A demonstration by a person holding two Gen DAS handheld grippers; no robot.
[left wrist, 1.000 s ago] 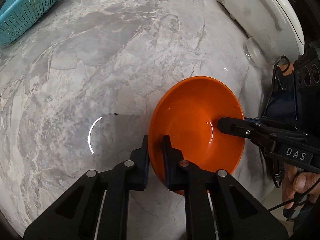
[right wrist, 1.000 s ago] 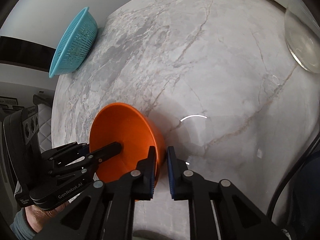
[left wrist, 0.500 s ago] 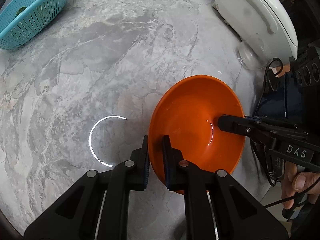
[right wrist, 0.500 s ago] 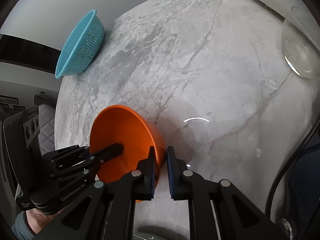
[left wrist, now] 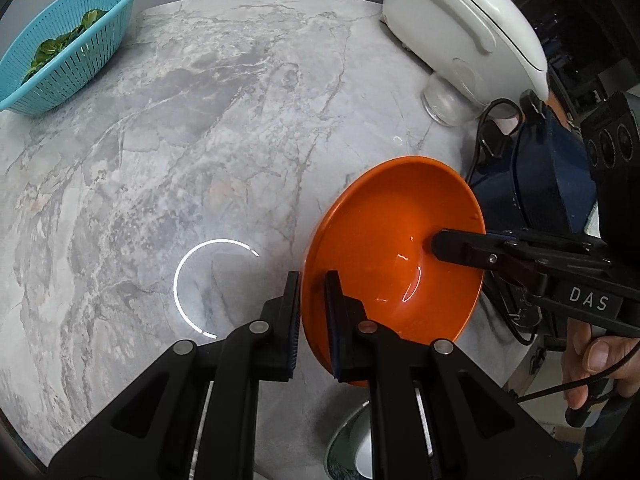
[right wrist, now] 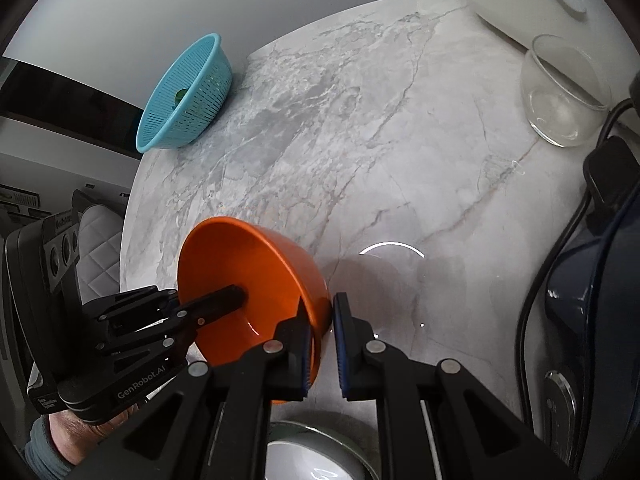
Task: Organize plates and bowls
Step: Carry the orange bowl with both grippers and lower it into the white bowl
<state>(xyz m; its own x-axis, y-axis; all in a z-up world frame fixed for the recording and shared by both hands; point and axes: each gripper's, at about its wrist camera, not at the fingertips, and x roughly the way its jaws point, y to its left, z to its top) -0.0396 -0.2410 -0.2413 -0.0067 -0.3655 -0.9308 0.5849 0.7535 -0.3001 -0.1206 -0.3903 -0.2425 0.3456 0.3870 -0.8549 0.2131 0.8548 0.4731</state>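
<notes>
An orange bowl point(left wrist: 392, 240) point(right wrist: 240, 256) hangs tilted above the marble table point(left wrist: 200, 140) point(right wrist: 360, 140), held by both grippers at opposite sides of its rim. My left gripper point(left wrist: 312, 292) is shut on the near rim, one pad inside and one outside. My right gripper point(right wrist: 320, 308) is shut on the other rim in the same way. In the left wrist view, one finger point(left wrist: 440, 246) of the right gripper reaches into the bowl. A grey-green dish point(left wrist: 352, 448) point(right wrist: 320, 452) peeks in at the bottom edge, below the bowl.
A blue colander point(left wrist: 68, 40) point(right wrist: 188, 96) with green leaves sits at the table's far left. A white appliance point(left wrist: 460, 28) and a clear glass bowl point(right wrist: 564, 92) stand at the far right. A dark blue appliance point(right wrist: 592, 300) with a black cable stands on the right.
Both grippers have risen with the orange bowl still held between them. The table looks farther off, and the grey-green dish has come into view below.
</notes>
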